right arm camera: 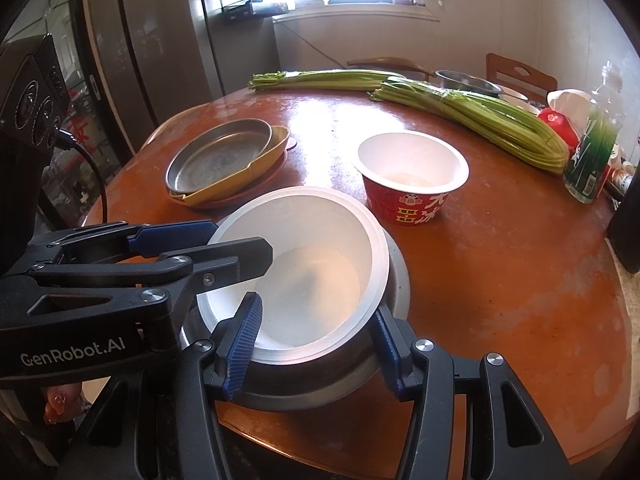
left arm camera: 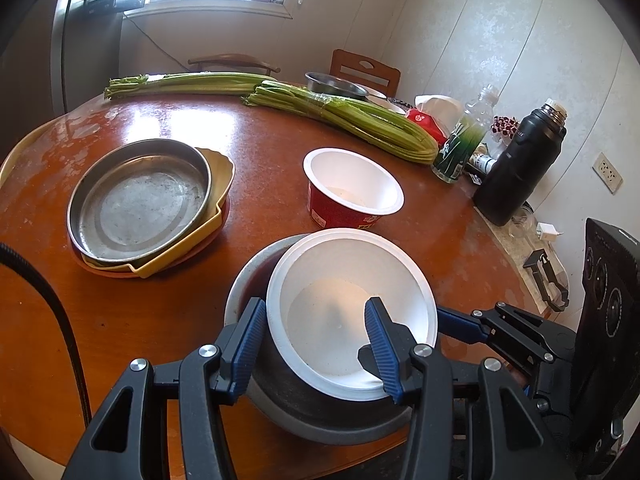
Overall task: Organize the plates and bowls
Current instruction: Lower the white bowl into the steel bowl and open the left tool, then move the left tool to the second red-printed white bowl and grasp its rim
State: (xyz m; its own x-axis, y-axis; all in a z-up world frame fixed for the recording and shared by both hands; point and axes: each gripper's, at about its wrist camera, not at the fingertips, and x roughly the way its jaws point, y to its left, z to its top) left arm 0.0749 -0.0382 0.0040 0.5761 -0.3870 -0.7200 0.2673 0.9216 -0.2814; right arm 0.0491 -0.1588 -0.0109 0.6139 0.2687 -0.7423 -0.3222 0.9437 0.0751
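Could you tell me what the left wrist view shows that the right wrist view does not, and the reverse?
Only the left wrist view shows the black flask and the wall socket. Only the right wrist view shows the fridge and the print on the red cup. Both show the white bowl sitting in the grey bowl, with the left gripper and the right gripper each straddling its rim, plus the metal pan and celery.

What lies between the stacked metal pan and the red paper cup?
Only bare table lies between the metal pan and the red cup; both wrist views show that stretch clear.
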